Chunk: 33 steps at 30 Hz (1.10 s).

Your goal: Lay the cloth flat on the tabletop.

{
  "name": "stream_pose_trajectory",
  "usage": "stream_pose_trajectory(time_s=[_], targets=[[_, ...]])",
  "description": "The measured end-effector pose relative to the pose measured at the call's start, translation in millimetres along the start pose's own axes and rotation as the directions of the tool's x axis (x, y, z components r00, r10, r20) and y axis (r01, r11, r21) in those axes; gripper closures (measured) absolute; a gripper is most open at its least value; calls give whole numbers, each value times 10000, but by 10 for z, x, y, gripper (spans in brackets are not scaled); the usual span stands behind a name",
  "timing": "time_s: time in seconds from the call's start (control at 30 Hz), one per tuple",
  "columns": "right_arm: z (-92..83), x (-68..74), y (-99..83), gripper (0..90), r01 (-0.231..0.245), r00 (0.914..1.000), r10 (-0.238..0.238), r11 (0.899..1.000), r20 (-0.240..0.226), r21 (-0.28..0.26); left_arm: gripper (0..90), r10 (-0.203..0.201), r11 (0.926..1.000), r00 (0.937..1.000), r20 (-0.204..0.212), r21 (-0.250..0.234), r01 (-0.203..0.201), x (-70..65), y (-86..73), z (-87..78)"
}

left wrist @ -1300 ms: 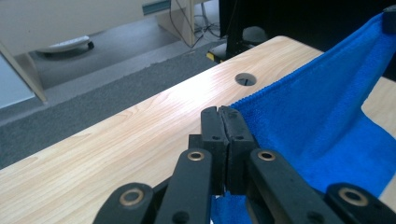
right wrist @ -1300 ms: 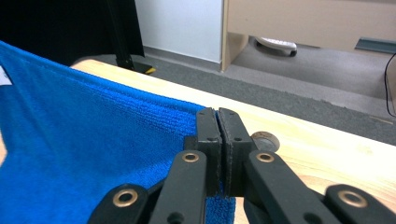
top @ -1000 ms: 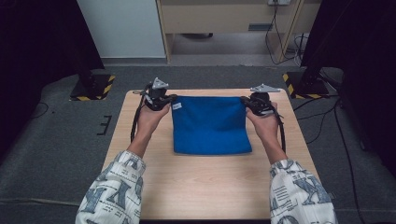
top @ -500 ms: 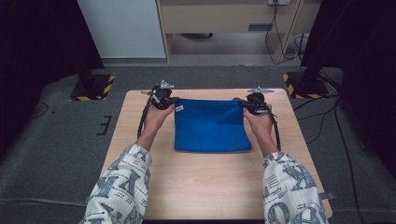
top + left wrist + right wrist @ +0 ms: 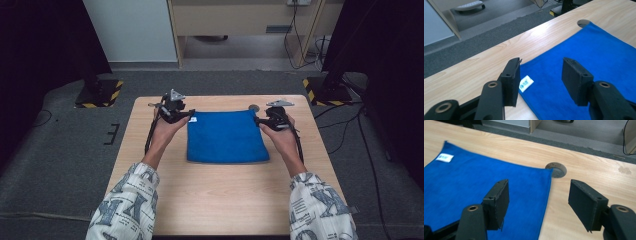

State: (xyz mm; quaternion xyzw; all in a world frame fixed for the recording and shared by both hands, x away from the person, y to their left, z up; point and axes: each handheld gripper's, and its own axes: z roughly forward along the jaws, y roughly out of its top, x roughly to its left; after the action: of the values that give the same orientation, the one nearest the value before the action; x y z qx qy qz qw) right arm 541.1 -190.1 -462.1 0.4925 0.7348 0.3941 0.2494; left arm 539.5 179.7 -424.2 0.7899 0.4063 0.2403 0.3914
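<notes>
Lying flat on the wooden table (image 5: pixel 225 200), a folded blue towel (image 5: pixel 226 136) sits toward the far half of the top, its edges roughly square to the table's sides. A small white label (image 5: pixel 526 83) is sewn at its far left corner. Just beyond the far right corner a round cable hole (image 5: pixel 556 169) is cut in the tabletop; that corner of the cloth ends right at the hole's rim.

Left gripper (image 5: pixel 540 77): held at the towel's far left corner, jaws apart. They have just been opening. Nothing is pinched; in the left gripper view the left jaw stands over bare wood beside the towel's edge, the right jaw over blue cloth, with the label and corner seen in the gap below them. Whether the jaw tips brush the cloth I cannot tell.

Right gripper (image 5: pixel 537 200): at the towel's far right corner, jaws also apart and likewise just been opening. In the right gripper view one jaw hangs over the cloth, the other over bare table, and the towel's side edge runs between them. No cloth is lifted or clamped.

In the high view both forearms, in patterned sleeves (image 5: pixel 125 210), come in from the near edge, one to each side of the towel, each hand wrapped round its gripper.
</notes>
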Motion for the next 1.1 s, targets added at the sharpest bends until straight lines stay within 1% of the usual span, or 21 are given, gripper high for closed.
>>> stream_pose_trajectory(time_s=[0.07,0.17,0.2,0.23,0.3,0.33,0.4,0.5,0.57,0.63,0.67,0.73,0.77,0.8,0.87,0.9,0.97,1.0,1.03,1.07,1.1], targets=[[-95,24,-37,334,120,9999,-120,9999,-96,-28,487,140,9999,9999,44,89,-140,-65,-52,-65],[-240,51,-97,312,163,9994,-164,9999,-315,-52,486,371,9993,9992,179,69,-372,-158,-140,-179],[-284,58,-120,305,129,9992,-133,9999,-383,-104,486,324,9995,9992,215,-19,-324,-182,-178,-216],[-323,67,-145,298,162,9988,-168,9998,-459,-148,487,286,9996,9989,364,-53,-284,-203,-214,-246],[-381,96,-206,276,186,9977,-196,9997,-647,-160,487,327,9993,9985,446,-188,-318,-245,-300,-303],[-403,114,-240,277,213,9969,-223,9997,-759,-139,486,304,9994,9983,488,-154,-297,-263,-346,-326],[-436,158,-307,285,371,9952,-377,9993,-908,-79,484,276,9994,9979,588,-236,-262,-308,-450,-376],[-498,219,-402,360,487,9923,-503,9987,-1134,-171,475,167,9996,9972,726,-226,-151,-369,-624,-445],[-545,251,-463,446,625,9898,-643,9979,-1272,-177,471,155,9999,9963,841,-81,-149,-402,-727,-489],[-602,274,-521,500,720,9876,-748,9971,-1384,-251,466,-33,10000,9952,980,17,31,-434,-838,-531],[-641,278,-557,526,724,9867,-753,9971,-1441,-253,462,-20,10000,9951,987,17,19,-447,-872,-544],[-690,275,-609,547,807,9852,-843,9963,-1493,-300,454,-79,10000,9946,1032,-20,82,-485,-951,-576],[-715,272,-640,556,821,9849,-863,9960,-1498,-341,447,-79,10000,9946,1032,-20,82,-485,-951,-576],[-747,260,-687,558,877,9857,-920,9955,-1412,-365,433,58,10000,9941,1087,-29,-55,-532,-1029,-593],[-779,241,-732,562,807,9862,-853,9960,-1416,-381,410,136,9999,9937,1109,-14,-135,-561,-1077,-604],[-802,228,-774,564,748,9870,-796,9964,-1398,-388,405,129,9999,9938,1106,-28,-126,-571,-1098,-608],[-827,212,-835,564,665,9878,-705,9972,-1389,-332,377,69,9999,9924,1230,-119,-55,-601,-1167,-609],[-839,204,-869,562,715,9877,-751,9969,-1371,-314,368,142,9999,9925,1214,-20,-141,-611,-1200,-600],[-853,198,-900,561,721,9874,-751,9970,-1391,-264,362,201,9998,9938,1093,53,-208,-618,-1232,-593],[-865,190,-931,561,719,9872,-748,9971,-1409,-257,360,191,9998,9941,1072,60,-199,-617,-1266,-590],[-882,181,-958,563,706,9871,-732,9972,-1421,-235,360,150,9998,9933,1144,97,-162,-610,-1297,-588]])
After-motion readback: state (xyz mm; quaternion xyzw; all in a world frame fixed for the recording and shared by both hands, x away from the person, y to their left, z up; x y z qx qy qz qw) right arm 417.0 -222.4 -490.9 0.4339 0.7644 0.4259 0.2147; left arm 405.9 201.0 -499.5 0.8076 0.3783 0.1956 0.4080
